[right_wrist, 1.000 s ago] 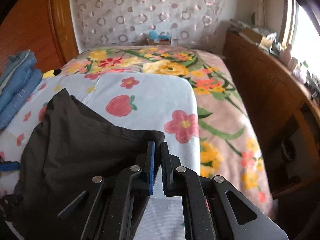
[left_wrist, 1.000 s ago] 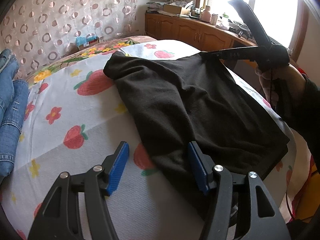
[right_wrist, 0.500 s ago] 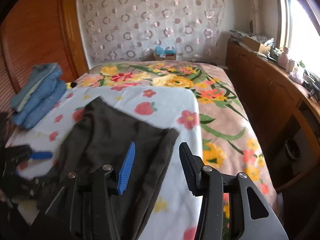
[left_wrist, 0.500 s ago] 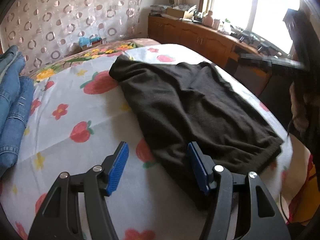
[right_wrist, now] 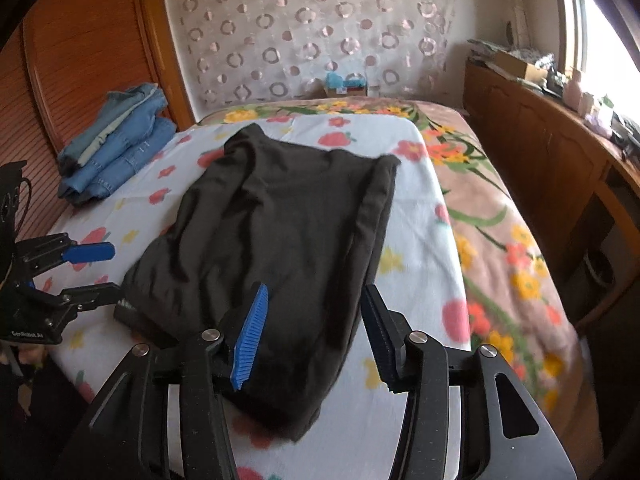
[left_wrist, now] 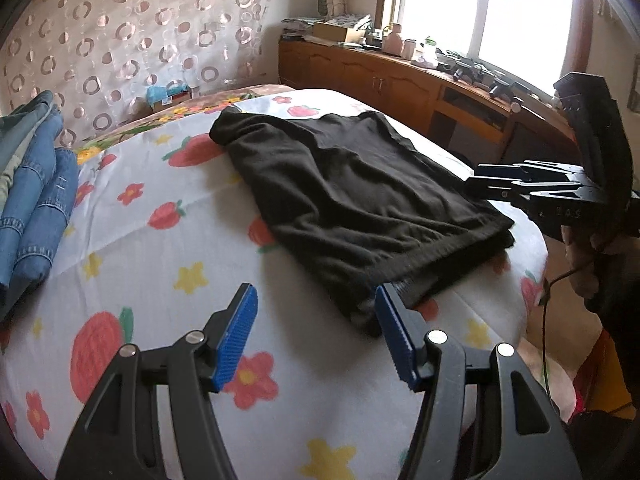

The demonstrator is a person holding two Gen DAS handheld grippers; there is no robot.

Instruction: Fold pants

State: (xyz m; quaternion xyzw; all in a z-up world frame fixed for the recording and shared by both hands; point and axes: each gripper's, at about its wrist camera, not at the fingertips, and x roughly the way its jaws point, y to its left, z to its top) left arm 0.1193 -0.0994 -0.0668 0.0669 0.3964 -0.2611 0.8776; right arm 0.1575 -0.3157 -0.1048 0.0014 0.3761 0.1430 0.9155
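1. Left tool (left_wrist: pixel 316 334) hovers over the flowered sheet (left_wrist: pixel 152 280) with its blue pads (left_wrist: pixel 236 340) standing apart and nothing gripped; the near corner of the black pants (left_wrist: pixel 352 200) lies just by its right pad.
2. Right tool (right_wrist: pixel 312 336) has just been opening its jaws; they now stand about half apart, above the near end of the pants (right_wrist: pixel 288 232), and the pads do not press on the cloth.
3. In the left wrist view the right tool (left_wrist: pixel 532 192) shows from the side at the right edge, held by a hand (left_wrist: pixel 584 256), just beside the far edge of the pants.
4. In the right wrist view the left tool (right_wrist: pixel 86 268) shows at the left edge, its fingers spread, close to the corner of the pants.
5. The pants lie folded into a flat, long rectangle on the sheet, which covers the bed (right_wrist: pixel 500 220); a few soft wrinkles run across the cloth.
6. A stack of folded blue jeans (right_wrist: pixel 116 148) sits on the bed well apart from the pants, beside the wooden headboard (right_wrist: pixel 80 60).
7. A wooden cabinet (left_wrist: pixel 384 80) runs along the wall under the bright window (left_wrist: pixel 516 12), with small items on top.
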